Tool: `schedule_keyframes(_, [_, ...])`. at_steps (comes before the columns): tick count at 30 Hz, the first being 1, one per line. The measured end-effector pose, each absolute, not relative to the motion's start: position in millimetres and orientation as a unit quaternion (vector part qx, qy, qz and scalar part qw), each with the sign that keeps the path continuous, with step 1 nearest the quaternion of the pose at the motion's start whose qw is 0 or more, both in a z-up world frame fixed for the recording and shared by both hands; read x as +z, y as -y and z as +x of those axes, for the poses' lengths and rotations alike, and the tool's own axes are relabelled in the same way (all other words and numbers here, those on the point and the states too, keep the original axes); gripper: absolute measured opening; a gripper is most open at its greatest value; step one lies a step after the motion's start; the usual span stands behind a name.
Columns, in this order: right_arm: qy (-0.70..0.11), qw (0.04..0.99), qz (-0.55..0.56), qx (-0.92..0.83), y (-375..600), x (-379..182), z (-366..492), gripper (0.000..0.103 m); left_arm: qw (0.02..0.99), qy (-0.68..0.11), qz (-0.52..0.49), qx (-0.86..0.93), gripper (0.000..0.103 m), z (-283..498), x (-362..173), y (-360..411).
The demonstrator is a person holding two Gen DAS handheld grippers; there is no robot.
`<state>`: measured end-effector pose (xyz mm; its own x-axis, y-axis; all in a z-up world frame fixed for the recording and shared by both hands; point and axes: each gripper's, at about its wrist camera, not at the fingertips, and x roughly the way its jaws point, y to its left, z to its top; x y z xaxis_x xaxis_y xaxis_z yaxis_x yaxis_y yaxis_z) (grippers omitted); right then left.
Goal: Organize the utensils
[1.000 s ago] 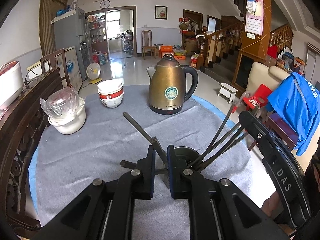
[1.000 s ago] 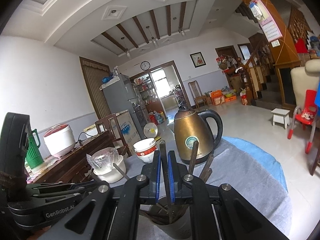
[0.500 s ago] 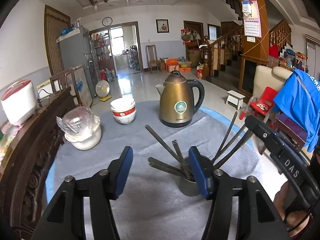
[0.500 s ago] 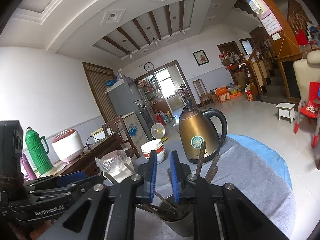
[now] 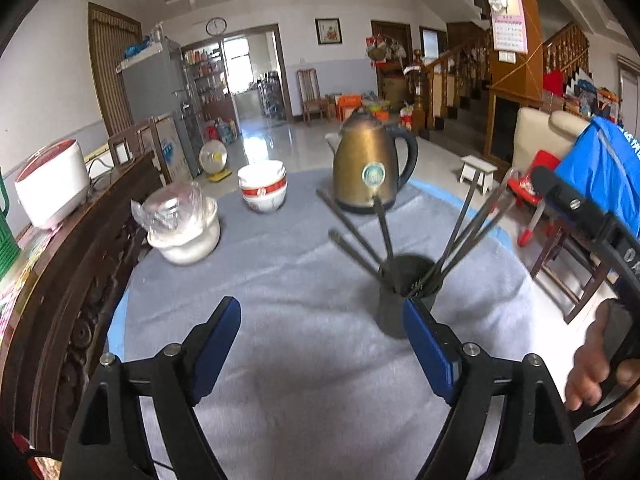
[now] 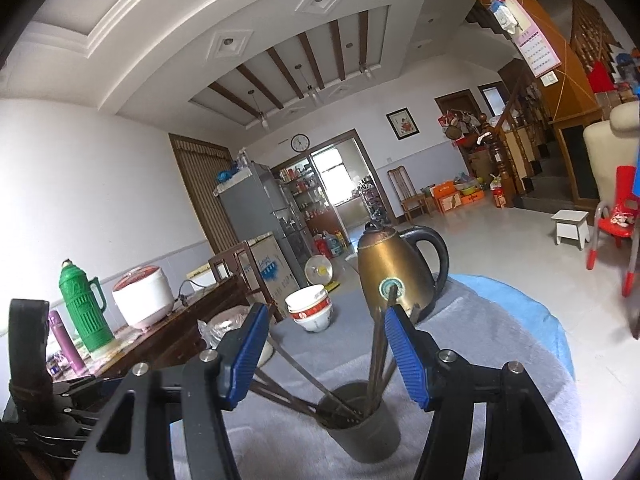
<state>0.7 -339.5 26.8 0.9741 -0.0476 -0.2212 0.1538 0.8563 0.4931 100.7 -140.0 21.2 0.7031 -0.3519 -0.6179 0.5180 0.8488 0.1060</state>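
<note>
A dark metal holder cup (image 5: 404,300) (image 6: 366,428) stands on the grey cloth-covered table (image 5: 280,280), with several dark utensil handles (image 5: 464,224) (image 6: 378,344) leaning out of it. My left gripper (image 5: 322,344) is back from the cup and to its left, jaws opening wide, nothing between them. My right gripper (image 6: 324,354) hovers just above the cup, jaws opening, and the handles rise in the gap between its blue pads (image 6: 404,356) without being pressed. In the left wrist view a hand (image 5: 592,368) holds the right gripper's body at the right edge.
A brass kettle (image 5: 370,168) (image 6: 394,272) stands at the table's far side. Stacked white bowls (image 5: 262,190) (image 6: 310,308) and a plastic-covered bowl (image 5: 182,224) sit at the left. A wooden sideboard (image 5: 60,280) with a rice cooker (image 6: 142,294) and green thermos (image 6: 82,308) borders the left.
Both grippers were shut on utensil handles at the cup; both have let go and spread apart. The left gripper has drawn back, so the cup looks farther off.
</note>
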Motion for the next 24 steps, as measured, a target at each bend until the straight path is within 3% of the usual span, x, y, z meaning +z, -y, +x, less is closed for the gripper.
schedule_keyframes(24, [-0.241, 0.944, 0.212, -0.071, 275.6, 0.4, -14.4, 0.065, 0.902, -0.379, 0.145, -0.148, 0.085, 107.4, -30.5, 112.0])
